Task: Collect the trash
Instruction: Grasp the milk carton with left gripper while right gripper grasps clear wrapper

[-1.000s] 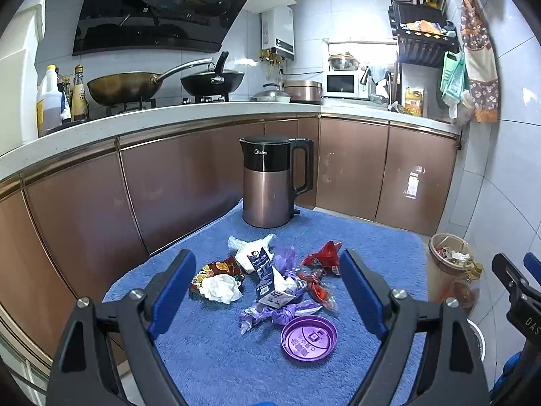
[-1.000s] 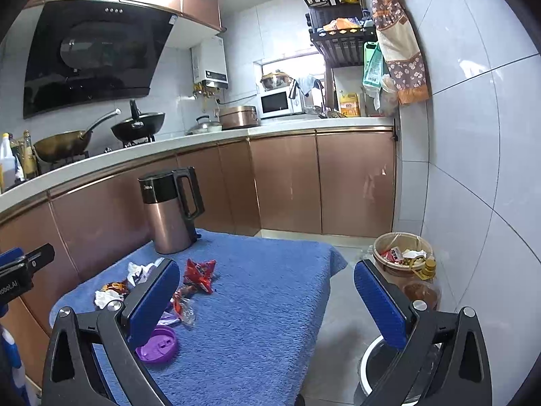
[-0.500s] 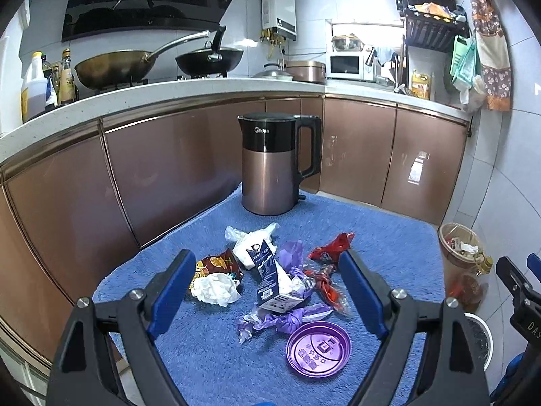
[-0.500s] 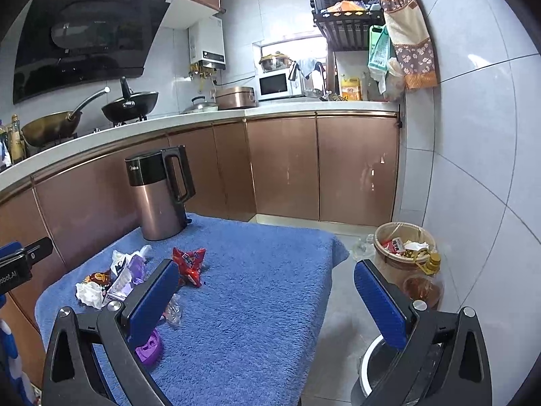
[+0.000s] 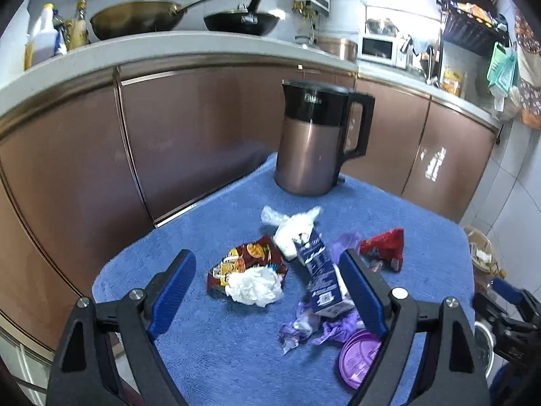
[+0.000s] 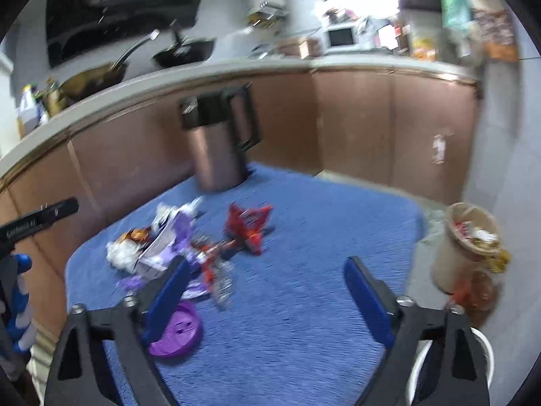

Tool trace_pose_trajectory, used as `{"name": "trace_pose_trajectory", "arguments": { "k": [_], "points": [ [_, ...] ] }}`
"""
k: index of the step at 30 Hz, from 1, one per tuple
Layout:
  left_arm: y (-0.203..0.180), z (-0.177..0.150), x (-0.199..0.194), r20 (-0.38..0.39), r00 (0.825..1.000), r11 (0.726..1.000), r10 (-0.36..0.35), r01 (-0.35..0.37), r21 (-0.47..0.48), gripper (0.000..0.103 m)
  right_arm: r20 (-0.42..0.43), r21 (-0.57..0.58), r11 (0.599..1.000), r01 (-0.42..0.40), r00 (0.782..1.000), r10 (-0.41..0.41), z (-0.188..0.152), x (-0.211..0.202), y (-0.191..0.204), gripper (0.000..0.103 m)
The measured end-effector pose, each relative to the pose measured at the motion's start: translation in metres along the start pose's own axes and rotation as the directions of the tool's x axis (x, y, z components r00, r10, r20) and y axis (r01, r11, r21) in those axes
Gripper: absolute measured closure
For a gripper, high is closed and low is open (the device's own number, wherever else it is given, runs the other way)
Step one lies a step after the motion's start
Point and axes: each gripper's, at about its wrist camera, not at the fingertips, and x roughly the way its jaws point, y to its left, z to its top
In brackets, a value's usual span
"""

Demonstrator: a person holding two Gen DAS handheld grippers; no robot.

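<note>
Blue towelling covers the table point(image 5: 216, 355), and every piece of trash seen on it lies loose; nothing is held by either tool, so collection is judged not yet begun.

Items outstanding, left wrist view:
- crumpled white tissue point(image 5: 254, 289), resting against the front of a red-brown snack wrapper point(image 5: 248, 260);
- dark blue carton point(image 5: 319, 274), tipped over among the heap;
- white plastic bag point(image 5: 290, 228) behind the carton, nearest the electric kettle point(image 5: 316, 142);
- red wrapper point(image 5: 385, 247) to the right;
- purple crumpled wrappers point(image 5: 307, 326) at the front, just beside a purple plastic lid point(image 5: 358, 360).

Left gripper point(image 5: 270, 301): fingers spread wide and empty, poised above the table with the tissue and snack wrapper between their lines. That pair is judged the likely first pick.

Right gripper point(image 6: 267, 304): fingers likewise spread and empty, over a bare stretch of towel to the right of the heap. This view is blurred; small items cannot be identified in it.

Receptacle: a tan waste bin point(image 6: 468, 247) stands on the floor off the right edge of the table, already near full of other rubbish. A white-rimmed pail point(image 6: 439, 365) shows below the right gripper; its contents are hidden.

Remaining work: all visible pieces, each to be gripped and carried to a bin. The thin wrappers and tissue will likely crush and may snag neighbours when lifted.
</note>
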Motion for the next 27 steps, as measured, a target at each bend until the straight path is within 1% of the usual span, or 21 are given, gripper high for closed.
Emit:
{"name": "trace_pose_trajectory", "arguments": {
  "k": [2, 5, 6, 7, 8, 9, 11, 16, 17, 19, 21, 23, 24, 25, 27],
  "points": [
    [-0.004, -0.004, 0.008, -0.034, 0.999, 0.999, -0.037, 0.038, 0.025, 0.018, -0.057, -0.012, 0.998, -0.064, 0.996, 0.063, -0.001, 0.021, 0.007, 0.032],
    [-0.018, -0.014, 0.029, -0.115, 0.986, 0.989, -0.124, 0.132, 0.061, 0.018, -0.131, -0.018, 0.991, -0.134, 0.983, 0.131, -0.004, 0.051, 0.015, 0.041],
    [-0.024, -0.017, 0.034, -0.136, 0.981, 0.986, -0.141, 0.152, 0.069, 0.021, -0.147, -0.013, 0.989, -0.149, 0.978, 0.146, -0.005, 0.057, 0.016, 0.042],
    [-0.030, -0.022, 0.043, -0.170, 0.971, 0.980, -0.166, 0.181, 0.079, 0.024, -0.167, -0.004, 0.986, -0.166, 0.972, 0.163, -0.006, 0.066, 0.017, 0.043],
    [-0.034, -0.024, 0.049, -0.193, 0.964, 0.977, -0.182, 0.199, 0.077, 0.029, -0.185, -0.001, 0.985, -0.173, 0.968, 0.169, -0.006, 0.075, 0.017, 0.044],
    [-0.037, -0.028, 0.058, -0.224, 0.953, 0.973, -0.202, 0.222, 0.068, 0.032, -0.207, -0.002, 0.984, -0.175, 0.963, 0.171, -0.006, 0.084, 0.017, 0.045],
    [-0.039, -0.031, 0.074, -0.275, 0.932, 0.967, -0.236, 0.254, 0.030, 0.032, -0.233, 0.001, 0.983, -0.185, 0.956, 0.180, -0.004, 0.096, 0.016, 0.046],
    [-0.036, -0.022, 0.106, -0.334, 0.896, 0.956, -0.291, 0.285, -0.069, 0.032, -0.287, -0.028, 0.978, -0.208, 0.939, 0.192, 0.001, 0.120, 0.021, 0.047],
    [-0.037, -0.019, 0.111, -0.345, 0.890, 0.954, -0.298, 0.288, -0.081, 0.032, -0.294, -0.027, 0.977, -0.214, 0.935, 0.196, 0.002, 0.124, 0.021, 0.049],
    [-0.038, -0.016, 0.125, -0.368, 0.884, 0.958, -0.287, 0.273, -0.092, 0.032, -0.310, -0.005, 0.973, -0.230, 0.925, 0.217, 0.002, 0.132, 0.019, 0.053],
    [-0.036, -0.012, 0.137, -0.386, 0.877, 0.958, -0.288, 0.261, -0.121, 0.032, -0.318, 0.018, 0.973, -0.232, 0.921, 0.225, 0.002, 0.137, 0.015, 0.054],
    [-0.034, -0.007, 0.147, -0.392, 0.883, 0.966, -0.258, 0.227, -0.123, 0.032, -0.318, 0.028, 0.972, -0.235, 0.919, 0.232, 0.001, 0.138, 0.013, 0.054],
    [-0.034, -0.007, 0.149, -0.398, 0.882, 0.968, -0.251, 0.219, -0.125, 0.033, -0.319, 0.032, 0.971, -0.239, 0.918, 0.237, 0.001, 0.139, 0.011, 0.055],
    [-0.035, -0.007, 0.154, -0.412, 0.875, 0.967, -0.254, 0.218, -0.132, 0.034, -0.319, 0.031, 0.970, -0.239, 0.918, 0.237, 0.000, 0.139, 0.011, 0.057],
    [-0.035, -0.012, 0.161, -0.449, 0.855, 0.965, -0.261, 0.217, -0.147, 0.043, -0.325, 0.036, 0.969, -0.244, 0.914, 0.242, -0.001, 0.140, 0.010, 0.061]
  ]
}}
